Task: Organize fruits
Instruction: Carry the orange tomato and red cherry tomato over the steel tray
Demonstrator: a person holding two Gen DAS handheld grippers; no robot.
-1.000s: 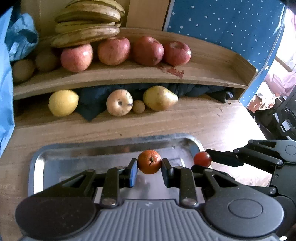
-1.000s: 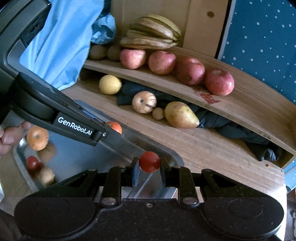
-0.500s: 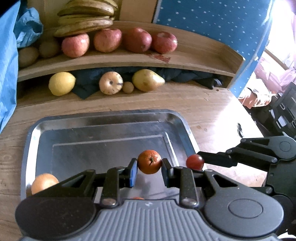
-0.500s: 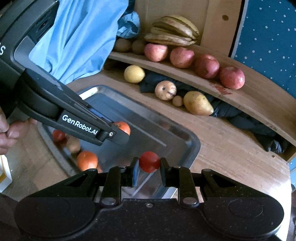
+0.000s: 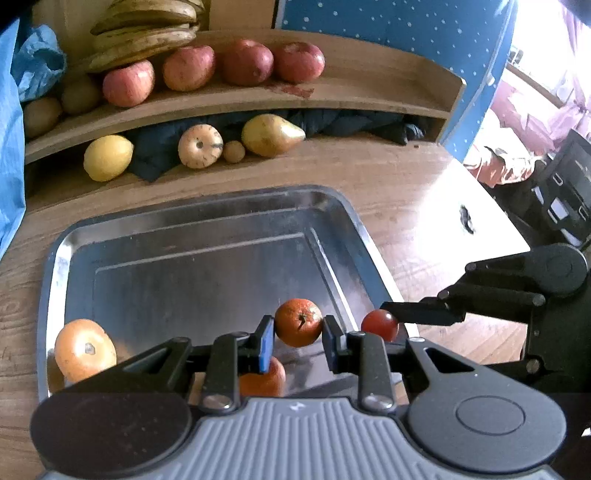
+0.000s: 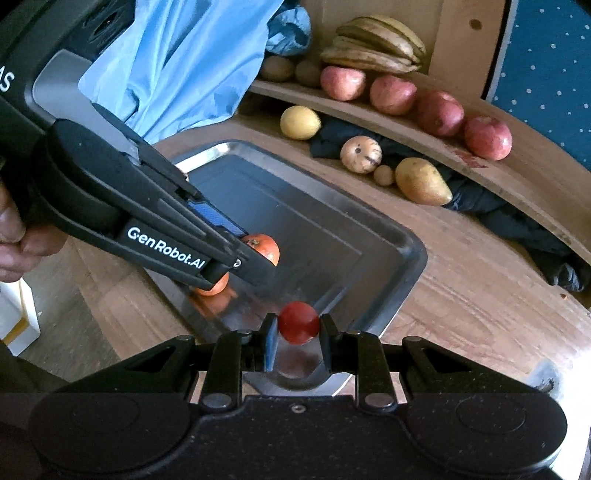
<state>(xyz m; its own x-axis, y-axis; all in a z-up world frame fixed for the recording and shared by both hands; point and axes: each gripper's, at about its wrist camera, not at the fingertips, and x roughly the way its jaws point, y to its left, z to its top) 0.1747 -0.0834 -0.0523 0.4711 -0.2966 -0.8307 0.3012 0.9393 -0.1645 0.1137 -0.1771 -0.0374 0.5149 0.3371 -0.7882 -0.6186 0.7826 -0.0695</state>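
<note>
Now over a wooden counter [image 5: 413, 206], grain running pale in the window glare at far right. Backed by a curved wooden shelf [image 5: 229, 99]: bananas [image 5: 147, 29] stacked at its left end, a row of red apples [image 5: 218, 64] beside them, brownish kiwis [image 5: 59, 103] tucked at far left. Under the shelf, on the counter: a lemon [image 5: 107, 157], a pale spotted apple [image 5: 200, 146], a small brown fruit [image 5: 233, 151] and a pear [image 5: 271, 134], all against dark cloth [image 5: 155, 151]. Blue fabric [image 5: 14, 122] draped down the left edge, blue dotted panel [image 5: 399, 26] behind on the right.

Nearer, a steel tray [image 5: 207, 240] lying flat, most of its floor bare and shiny. An orange [image 5: 85, 349] resting at its near-left corner; another orange fruit [image 5: 264, 378] low in the tray, half hidden behind the left tongs.

Left tongs [image 5: 298, 334] clenched on a tangerine [image 5: 298, 328], held above the near part of the tray, clear of its floor. Right tongs [image 6: 297, 334] clamped on a small red tomato [image 6: 298, 327], poised over the tray's near-right rim. Tips of the two tongs close together, tomato just right of the tangerine, not touching. Wide bare wood to the right of the tray.
</note>
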